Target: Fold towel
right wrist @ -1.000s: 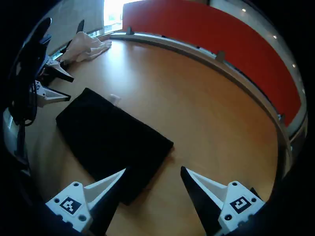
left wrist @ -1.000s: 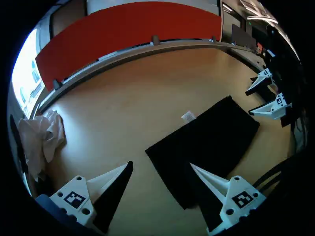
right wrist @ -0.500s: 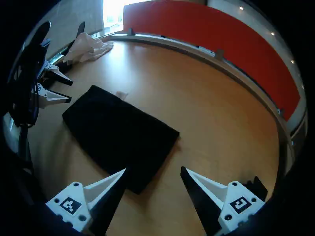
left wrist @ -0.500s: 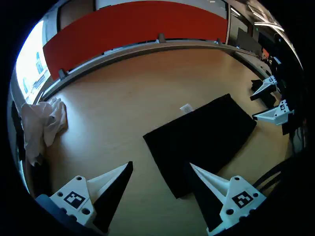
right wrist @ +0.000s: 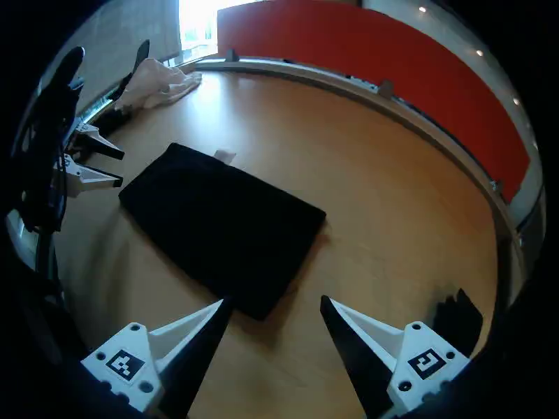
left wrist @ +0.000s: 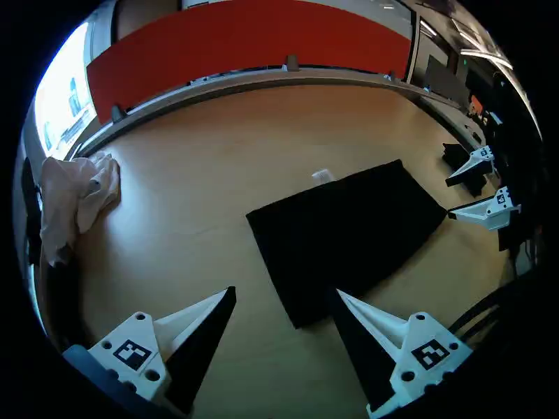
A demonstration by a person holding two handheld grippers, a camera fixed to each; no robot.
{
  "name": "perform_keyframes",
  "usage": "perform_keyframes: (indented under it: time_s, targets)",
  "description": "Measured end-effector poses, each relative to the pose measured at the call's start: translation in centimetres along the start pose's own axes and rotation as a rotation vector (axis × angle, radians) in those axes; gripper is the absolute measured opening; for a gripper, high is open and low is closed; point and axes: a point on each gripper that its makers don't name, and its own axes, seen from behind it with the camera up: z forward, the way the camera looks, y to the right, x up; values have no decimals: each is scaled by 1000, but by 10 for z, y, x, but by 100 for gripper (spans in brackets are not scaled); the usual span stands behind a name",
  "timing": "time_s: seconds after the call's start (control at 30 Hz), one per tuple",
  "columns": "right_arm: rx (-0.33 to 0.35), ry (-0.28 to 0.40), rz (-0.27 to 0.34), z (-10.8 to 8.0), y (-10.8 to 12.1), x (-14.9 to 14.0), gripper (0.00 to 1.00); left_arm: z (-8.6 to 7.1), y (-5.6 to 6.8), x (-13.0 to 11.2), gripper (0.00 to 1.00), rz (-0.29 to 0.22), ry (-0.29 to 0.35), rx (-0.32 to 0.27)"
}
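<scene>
Lying flat on wooden table point(left wrist: 195, 174), black towel point(left wrist: 346, 234) folded to a rectangle, white tag point(left wrist: 321, 175) at its far edge, left gripper point(left wrist: 283, 291) and right gripper point(right wrist: 274, 300) both spread, empty.

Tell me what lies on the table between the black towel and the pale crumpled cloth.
In the left gripper view that stretch is bare wooden tabletop; the black towel and the pale crumpled cloth lie apart.

The black towel point(left wrist: 342, 230) is matt cloth; the desk point(left wrist: 209, 160) is smooth, faintly glossy wood; the fingers point(left wrist: 383, 325) are white plastic.
</scene>
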Motion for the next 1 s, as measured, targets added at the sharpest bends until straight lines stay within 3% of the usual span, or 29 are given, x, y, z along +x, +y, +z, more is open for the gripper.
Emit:
perform_keyframes:
  time_s: [0.27, 0.77, 1.0]
  targets:
    - [12, 3, -19, 0, -3, 2, 97, -3, -2, -2, 96, -10, 4, 11]
    - [56, -4, -103, 2, -9, 3, 97, -15, -7, -14, 96, -84, 13, 54]
    - [65, -11, -125, 4, -9, 1, 97, -19, -8, -21, 96, -96, 10, 63]
